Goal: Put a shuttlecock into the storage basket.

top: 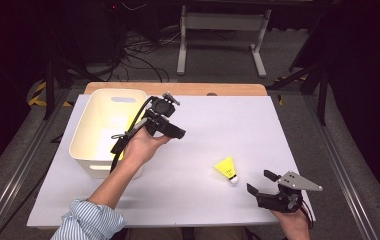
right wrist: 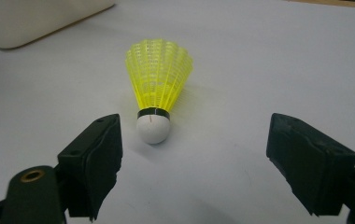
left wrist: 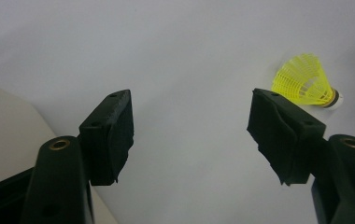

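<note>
Worktop (top: 188, 200): carried the bin and the shuttlecock, well apart.
Bin (top: 109, 131): stood at the worktop's left, toward the far edge.
Shuttlecock (top: 227, 169): lay on its side right of centre, nearer the person, its cork end toward the near right.
Left claw (top: 170, 131): hung just right of the bin's rim.
Right claw (top: 260, 181): sat near the shuttlecock's cork, at the near right corner.

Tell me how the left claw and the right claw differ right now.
The left claw hovers beside the white bin, well away from the yellow shuttlecock; the right claw sits low near the table's front edge, pointed at the shuttlecock's cork end just ahead of it. The right claw carries a grey three-cornered plate; the left claw's top is black. Both are open and hold nothing.
</note>
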`<state>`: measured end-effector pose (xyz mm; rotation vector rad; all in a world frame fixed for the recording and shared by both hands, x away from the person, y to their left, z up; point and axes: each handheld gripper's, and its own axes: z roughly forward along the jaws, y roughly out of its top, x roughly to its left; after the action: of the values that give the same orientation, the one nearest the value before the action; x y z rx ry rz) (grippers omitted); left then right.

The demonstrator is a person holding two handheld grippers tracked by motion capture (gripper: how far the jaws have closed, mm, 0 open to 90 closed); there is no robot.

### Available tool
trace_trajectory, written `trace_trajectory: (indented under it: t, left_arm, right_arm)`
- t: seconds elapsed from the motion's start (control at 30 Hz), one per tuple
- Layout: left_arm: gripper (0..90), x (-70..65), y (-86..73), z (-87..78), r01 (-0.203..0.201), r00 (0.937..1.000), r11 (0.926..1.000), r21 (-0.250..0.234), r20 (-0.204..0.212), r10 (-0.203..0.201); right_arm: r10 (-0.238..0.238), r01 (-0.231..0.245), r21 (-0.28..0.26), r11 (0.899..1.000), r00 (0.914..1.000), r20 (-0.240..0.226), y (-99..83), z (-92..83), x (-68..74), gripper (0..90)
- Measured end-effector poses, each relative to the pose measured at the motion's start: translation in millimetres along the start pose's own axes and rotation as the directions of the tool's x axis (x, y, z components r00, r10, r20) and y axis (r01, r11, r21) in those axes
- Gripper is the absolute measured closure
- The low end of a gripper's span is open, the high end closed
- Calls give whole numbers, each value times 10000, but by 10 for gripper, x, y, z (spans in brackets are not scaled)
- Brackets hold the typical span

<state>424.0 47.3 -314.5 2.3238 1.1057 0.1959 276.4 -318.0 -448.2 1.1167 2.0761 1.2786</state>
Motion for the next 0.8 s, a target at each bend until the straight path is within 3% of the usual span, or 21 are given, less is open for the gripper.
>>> trace_trajectory:
  t: [0.4,0.67,0.8]
  left_arm:
    - [318,-35,-39,84,30,9999,10000,81,106,-30]
    - [322,-91,-33,130,-106,9998,9999,-91,152,107]
    - [320,-109,-35,165,-168,9997,9999,41,188,167]
  right_arm:
    - [222,-225,198,9996,9996,185,51,25,22,217]
    - [255,-263,753,9968,9996,114,96,68,43,253]
    - [161,-171,1308,9913,9998,84,149,106,79,282]
